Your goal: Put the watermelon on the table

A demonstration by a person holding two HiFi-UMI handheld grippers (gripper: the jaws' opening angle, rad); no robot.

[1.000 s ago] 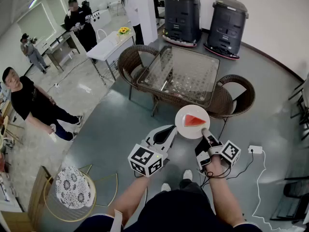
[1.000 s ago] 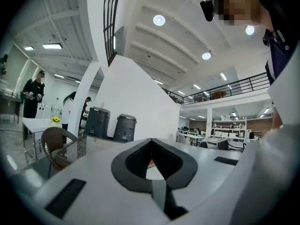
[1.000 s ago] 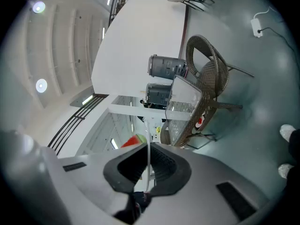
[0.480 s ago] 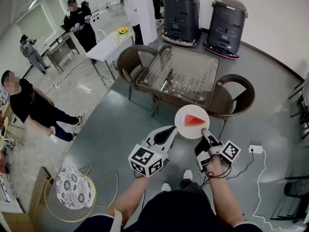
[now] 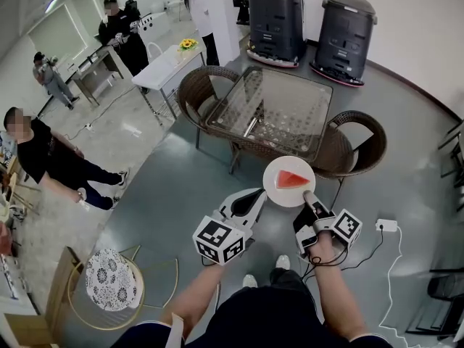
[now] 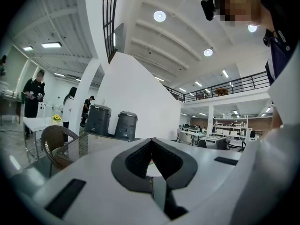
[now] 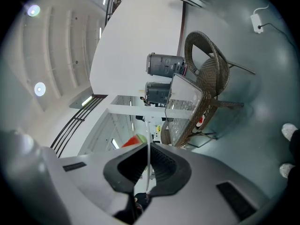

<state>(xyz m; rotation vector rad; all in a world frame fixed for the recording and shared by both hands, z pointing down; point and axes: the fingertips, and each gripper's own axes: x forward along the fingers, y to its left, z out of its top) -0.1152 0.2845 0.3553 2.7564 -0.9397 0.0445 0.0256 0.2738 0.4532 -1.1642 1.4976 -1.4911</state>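
Observation:
A red wedge of watermelon (image 5: 292,180) lies on a round white plate (image 5: 278,195) held in the air in front of me, short of the glass-topped table (image 5: 275,111). My right gripper (image 5: 307,196) is shut on the plate's near rim. In the right gripper view the plate (image 7: 149,165) shows edge-on between the jaws, with the watermelon (image 7: 133,140) just past them. My left gripper (image 5: 259,196) is shut, its tip right at the plate's left rim; whether it touches is unclear. The left gripper view shows its jaws (image 6: 150,141) closed and the table (image 6: 70,149) ahead.
Wicker chairs (image 5: 197,89) (image 5: 357,147) flank the table. Two dark bins (image 5: 275,20) (image 5: 346,31) stand against the far wall. Several people stand at the left. A patterned round stool (image 5: 109,281) sits near my left, a power strip (image 5: 384,225) and cable lie on the right.
The plate and both grippers have kept their places. The table and bins have shifted only slightly in the head view.

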